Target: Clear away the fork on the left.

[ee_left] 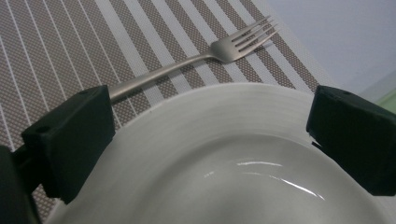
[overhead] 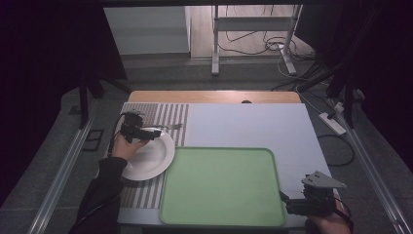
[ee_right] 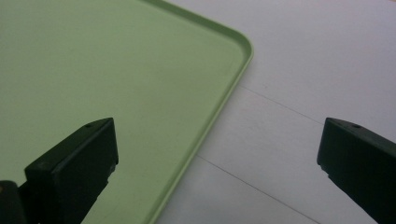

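A white plate [overhead: 155, 158] lies on a striped placemat [overhead: 146, 195] at the table's left. A metal fork [overhead: 168, 126] rests on the mat just beyond the plate's far rim. My left gripper [overhead: 153, 133] hovers over that far rim, open. In the left gripper view the plate [ee_left: 224, 158] spreads between the jaws of the left gripper [ee_left: 210, 140], with the fork [ee_left: 205, 53] lying beyond it. A green tray [overhead: 221, 187] sits at the front centre. My right gripper [overhead: 287, 202] stands open at the tray's near right corner; the right gripper view has the tray's rim [ee_right: 219, 107] between the jaws.
A pale sheet [overhead: 253, 124] covers the table behind and right of the tray. The wooden table edge [overhead: 214, 96] runs along the back. Cables and a stand's legs lie on the floor beyond.
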A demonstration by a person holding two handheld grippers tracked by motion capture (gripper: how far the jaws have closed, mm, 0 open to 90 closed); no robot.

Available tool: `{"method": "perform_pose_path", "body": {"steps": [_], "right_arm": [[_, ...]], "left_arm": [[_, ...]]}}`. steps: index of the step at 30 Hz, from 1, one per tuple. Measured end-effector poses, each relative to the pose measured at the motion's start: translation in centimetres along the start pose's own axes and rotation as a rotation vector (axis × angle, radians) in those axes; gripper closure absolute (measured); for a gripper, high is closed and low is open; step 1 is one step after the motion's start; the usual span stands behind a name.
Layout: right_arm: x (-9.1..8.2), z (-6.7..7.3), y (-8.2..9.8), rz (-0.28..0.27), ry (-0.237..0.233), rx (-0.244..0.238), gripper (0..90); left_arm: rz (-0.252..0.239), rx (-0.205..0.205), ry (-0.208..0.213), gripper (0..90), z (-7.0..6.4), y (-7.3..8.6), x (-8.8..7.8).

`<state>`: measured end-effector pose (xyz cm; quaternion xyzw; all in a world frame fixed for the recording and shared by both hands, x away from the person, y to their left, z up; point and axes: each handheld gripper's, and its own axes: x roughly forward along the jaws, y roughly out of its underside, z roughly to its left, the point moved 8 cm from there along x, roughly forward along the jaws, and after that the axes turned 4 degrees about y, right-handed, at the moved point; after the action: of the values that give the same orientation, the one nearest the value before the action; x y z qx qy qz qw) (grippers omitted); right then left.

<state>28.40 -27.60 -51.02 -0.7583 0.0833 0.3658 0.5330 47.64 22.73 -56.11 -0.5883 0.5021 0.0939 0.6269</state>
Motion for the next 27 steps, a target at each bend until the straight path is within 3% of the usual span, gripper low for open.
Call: {"method": "perform_pose_path", "body": {"steps": [3,6,7,8,9,11,12,13,14,18,19,23,27], "right_arm": [[0.0,0.0,0.0,0.001,0.000,0.000,0.0],[0.0,0.0,0.0,0.001,0.000,0.000,0.0],[0.0,0.0,0.0,0.001,-0.001,0.000,0.0],[0.0,0.0,0.0,0.001,-0.001,0.000,0.0],[0.0,0.0,0.0,0.001,-0.001,0.000,0.0],[0.0,0.0,0.0,0.002,-0.001,0.001,0.0],[0.0,0.0,0.0,0.003,-0.002,0.000,0.0],[0.0,0.0,0.0,0.003,-0.002,0.001,0.0],[0.0,0.0,0.0,0.003,-0.002,0.001,0.0],[0.0,0.0,0.0,0.004,-0.002,0.003,0.0],[0.0,0.0,0.0,0.005,-0.003,0.002,0.0],[0.0,0.0,0.0,0.004,-0.004,0.001,0.0],[0.0,0.0,0.0,0.004,-0.004,0.002,0.0]], "left_arm": [[-0.004,-0.001,-0.009,5.9,0.5,-0.7,0.0],[-0.009,-0.005,0.009,14.0,0.9,-1.2,0.0],[-0.003,-0.001,0.004,19.3,1.1,-1.3,0.1],[0.014,0.003,-0.031,24.3,1.7,-1.3,0.1],[0.014,0.003,-0.031,27.3,1.7,-1.3,0.1],[0.015,-0.012,-0.043,31.6,2.4,-1.4,0.2],[0.011,-0.023,-0.041,34.1,2.8,-1.5,0.2],[0.007,-0.036,-0.031,42.2,3.1,-1.6,0.1],[0.005,-0.048,-0.019,42.2,3.4,-1.7,0.1],[0.031,-0.051,-0.027,68.3,4.6,-1.9,0.0],[0.039,-0.051,-0.042,81.0,4.9,-2.0,0.0],[0.063,-0.077,-0.056,88.8,6.0,-2.2,0.5],[0.126,-0.057,-0.075,88.9,6.4,-2.2,1.8]]}}
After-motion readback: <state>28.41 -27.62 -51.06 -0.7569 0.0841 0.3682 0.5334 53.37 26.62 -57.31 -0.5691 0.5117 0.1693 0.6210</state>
